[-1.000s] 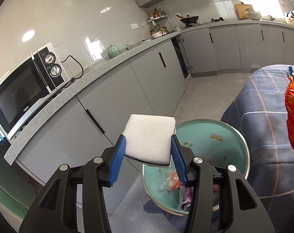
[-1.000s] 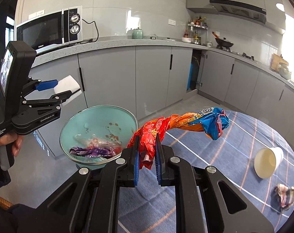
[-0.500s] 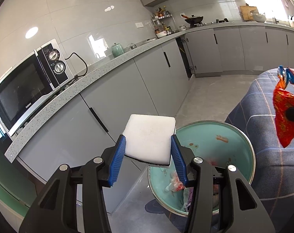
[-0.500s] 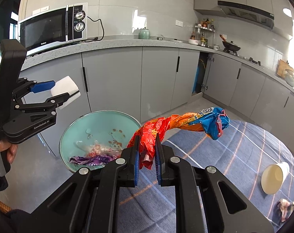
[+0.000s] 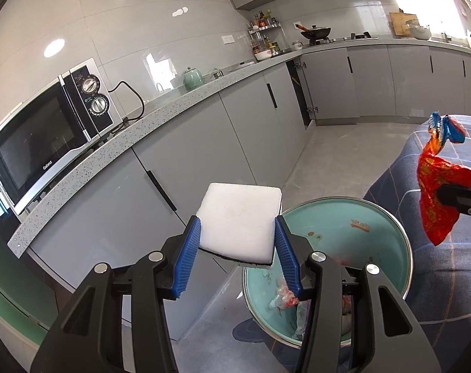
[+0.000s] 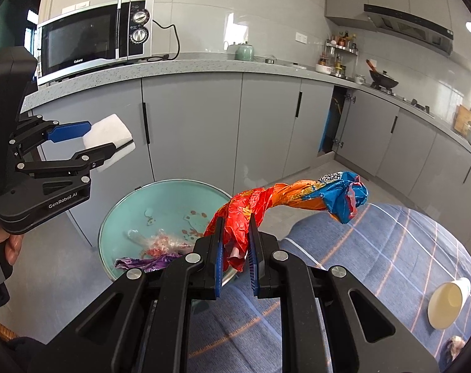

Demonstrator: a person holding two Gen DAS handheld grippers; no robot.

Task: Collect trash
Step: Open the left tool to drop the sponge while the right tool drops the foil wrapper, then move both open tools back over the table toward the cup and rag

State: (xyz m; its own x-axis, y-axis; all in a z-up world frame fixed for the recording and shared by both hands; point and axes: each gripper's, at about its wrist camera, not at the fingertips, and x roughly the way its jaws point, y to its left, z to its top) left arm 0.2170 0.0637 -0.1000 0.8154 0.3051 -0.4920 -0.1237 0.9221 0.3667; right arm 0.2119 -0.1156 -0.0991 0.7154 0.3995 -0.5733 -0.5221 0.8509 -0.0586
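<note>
1. Right gripper [image 6: 235,242] is clamped on a twisted red snack wrapper [image 6: 285,195], just beside the teal bin [image 6: 111,233]
2. Left gripper [image 5: 238,251] pinches a white sponge [image 5: 240,220] above the bin's rim

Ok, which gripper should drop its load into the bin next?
Right. The right gripper is shut on the wrapper just past the bin rim, near the opening. The left gripper holds a white sponge, probably not trash.
</note>
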